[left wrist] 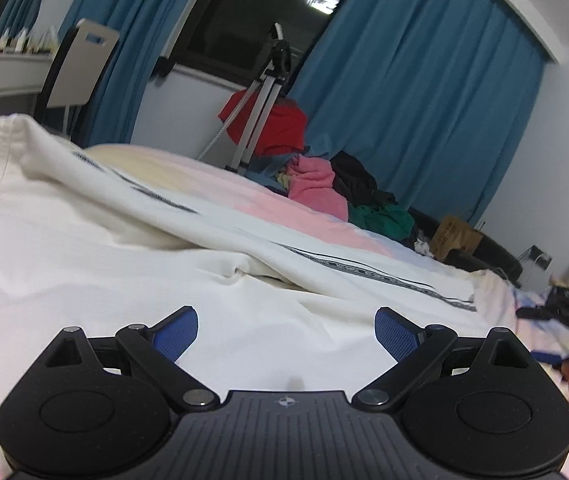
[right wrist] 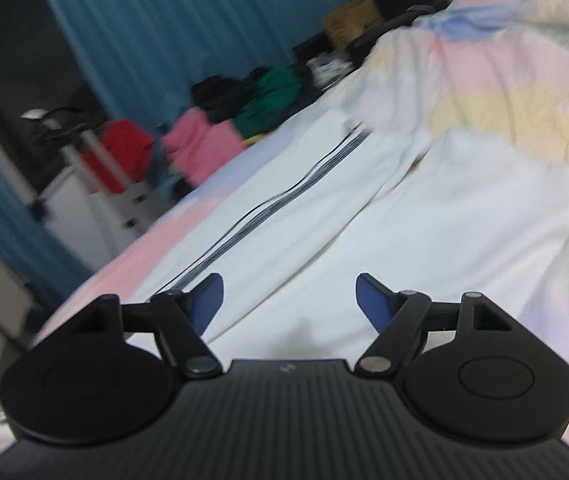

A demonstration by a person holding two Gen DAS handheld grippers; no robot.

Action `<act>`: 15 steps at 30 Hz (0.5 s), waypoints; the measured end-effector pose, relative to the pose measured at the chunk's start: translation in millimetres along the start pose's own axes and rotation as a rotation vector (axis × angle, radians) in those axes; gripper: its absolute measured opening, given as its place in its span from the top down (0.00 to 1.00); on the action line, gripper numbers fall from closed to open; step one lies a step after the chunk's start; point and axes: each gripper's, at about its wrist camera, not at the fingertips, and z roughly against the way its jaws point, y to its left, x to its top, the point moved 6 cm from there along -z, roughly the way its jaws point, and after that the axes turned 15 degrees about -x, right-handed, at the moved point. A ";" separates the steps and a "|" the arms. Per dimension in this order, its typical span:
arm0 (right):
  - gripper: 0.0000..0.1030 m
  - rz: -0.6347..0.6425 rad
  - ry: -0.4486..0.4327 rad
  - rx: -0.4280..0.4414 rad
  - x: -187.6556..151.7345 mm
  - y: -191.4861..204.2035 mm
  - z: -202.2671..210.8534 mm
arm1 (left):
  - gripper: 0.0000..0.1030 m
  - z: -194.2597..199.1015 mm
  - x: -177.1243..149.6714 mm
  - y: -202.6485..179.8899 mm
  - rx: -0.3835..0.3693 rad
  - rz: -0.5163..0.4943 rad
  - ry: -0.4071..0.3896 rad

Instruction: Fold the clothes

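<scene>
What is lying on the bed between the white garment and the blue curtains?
A heap of unfolded clothes, pink, black and green, lies between the white garment and the blue curtains. The left wrist view shows it best.

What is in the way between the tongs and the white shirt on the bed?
Nothing visible. Both the left tongs and the right tongs are open and empty, right above the white shirt. The pile of other clothes sits farther back on the bed.

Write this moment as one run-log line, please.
step: fold clothes | left gripper: open, empty | right gripper: open, empty | white garment: on bed, sleeve folded across | clothes pile: waiting behind
</scene>
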 end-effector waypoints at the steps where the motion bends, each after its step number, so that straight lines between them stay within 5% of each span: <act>1: 0.27 -0.013 0.005 0.015 -10.6 -0.5 8.3 | 0.07 2.2 0.9 -1.9 0.005 -0.020 -0.001; 5: 0.26 0.051 0.022 -0.020 -37.5 1.8 11.2 | 0.07 -10.6 12.2 -16.9 0.058 -0.225 0.047; 10: 0.27 0.123 -0.047 -0.052 -35.8 9.7 1.0 | 0.08 -70.4 39.5 -33.1 0.009 -0.536 0.164; 15: 0.27 0.121 -0.005 -0.038 -43.1 11.5 -22.3 | 0.14 -162.4 65.2 -7.9 -0.017 -0.639 0.332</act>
